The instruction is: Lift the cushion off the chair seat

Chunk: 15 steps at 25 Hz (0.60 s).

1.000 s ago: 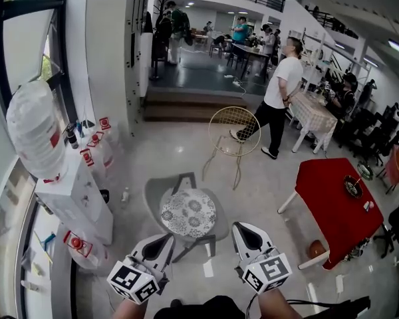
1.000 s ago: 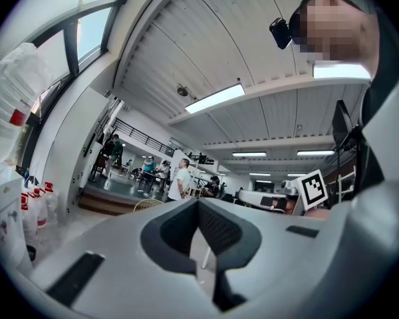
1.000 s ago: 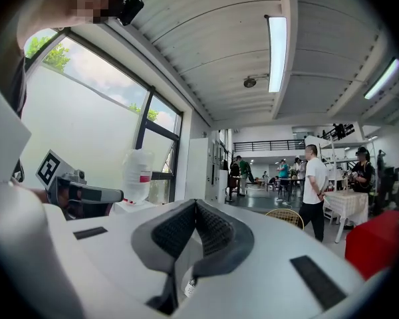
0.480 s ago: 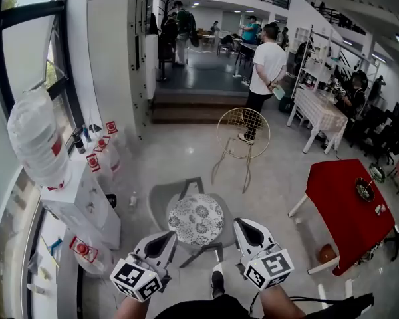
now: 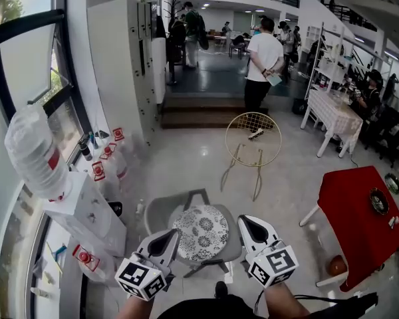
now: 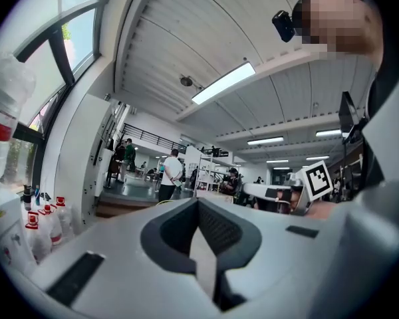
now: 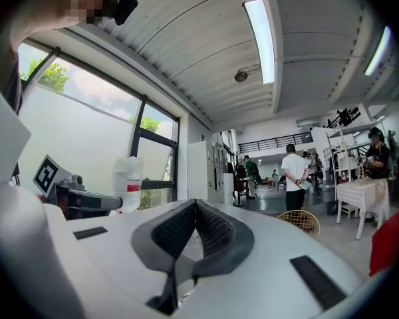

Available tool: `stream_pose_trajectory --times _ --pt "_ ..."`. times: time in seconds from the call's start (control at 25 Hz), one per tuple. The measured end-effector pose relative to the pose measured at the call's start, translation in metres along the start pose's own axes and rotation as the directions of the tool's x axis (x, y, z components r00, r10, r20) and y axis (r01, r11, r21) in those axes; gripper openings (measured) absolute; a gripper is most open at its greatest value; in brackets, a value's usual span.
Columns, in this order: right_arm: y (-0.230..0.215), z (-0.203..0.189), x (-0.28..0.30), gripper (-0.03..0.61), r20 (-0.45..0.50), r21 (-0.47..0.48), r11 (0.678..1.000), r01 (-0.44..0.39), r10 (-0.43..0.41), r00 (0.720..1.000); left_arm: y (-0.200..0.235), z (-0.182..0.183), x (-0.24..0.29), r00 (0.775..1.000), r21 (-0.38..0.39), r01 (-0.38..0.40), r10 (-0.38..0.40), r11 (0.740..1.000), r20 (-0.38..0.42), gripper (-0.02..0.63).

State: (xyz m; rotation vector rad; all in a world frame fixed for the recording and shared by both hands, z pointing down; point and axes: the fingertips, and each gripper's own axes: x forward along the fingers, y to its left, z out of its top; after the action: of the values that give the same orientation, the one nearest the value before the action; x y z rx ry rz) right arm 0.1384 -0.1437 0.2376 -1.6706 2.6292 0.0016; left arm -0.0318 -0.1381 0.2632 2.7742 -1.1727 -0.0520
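Two hand-held grippers frame the scene in the head view: the left gripper (image 5: 173, 234) and the right gripper (image 5: 245, 221), each with its jaws pressed together and nothing between them. The gripper views confirm this for the left (image 6: 198, 203) and the right (image 7: 195, 206).

Between the two tips, slightly farther from the camera, lies the round grey-and-white floral cushion (image 5: 203, 231). It rests flat with its patterned face up on the seat of the grey shell chair with dark legs (image 5: 158, 212). Being circular, it has no long axis – no direction can be assigned. Neither gripper touches it.

Containers: a clear upturned water bottle (image 5: 30, 148) sits atop the white dispenser cabinet (image 5: 86, 211), and several clear jugs with red labels (image 5: 110, 158) stand on the floor beside it; their fill cannot be judged. A dark round dish (image 5: 379, 201) lies on the red-covered table (image 5: 352, 224) at right, its contents unclear.

Surroundings: pale glossy floor (image 5: 193, 155), a gold wire chair (image 5: 253, 138) beyond the grey chair, low brown steps (image 5: 199, 111), tall black-framed windows (image 5: 26, 65) at left, and a person in a white shirt (image 5: 261, 55) standing on the raised area – others farther back.
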Motion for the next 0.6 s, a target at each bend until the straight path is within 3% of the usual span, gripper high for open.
stream_pose_trajectory --times 0.6 --pt "-0.104 -0.003 0.057 0.009 0.004 0.022 0.996 -0.091 0.091 0.996 -0.001 0.0 0.099 0.998 0.052 -0.048 0.05 0.997 -0.045 0.005"
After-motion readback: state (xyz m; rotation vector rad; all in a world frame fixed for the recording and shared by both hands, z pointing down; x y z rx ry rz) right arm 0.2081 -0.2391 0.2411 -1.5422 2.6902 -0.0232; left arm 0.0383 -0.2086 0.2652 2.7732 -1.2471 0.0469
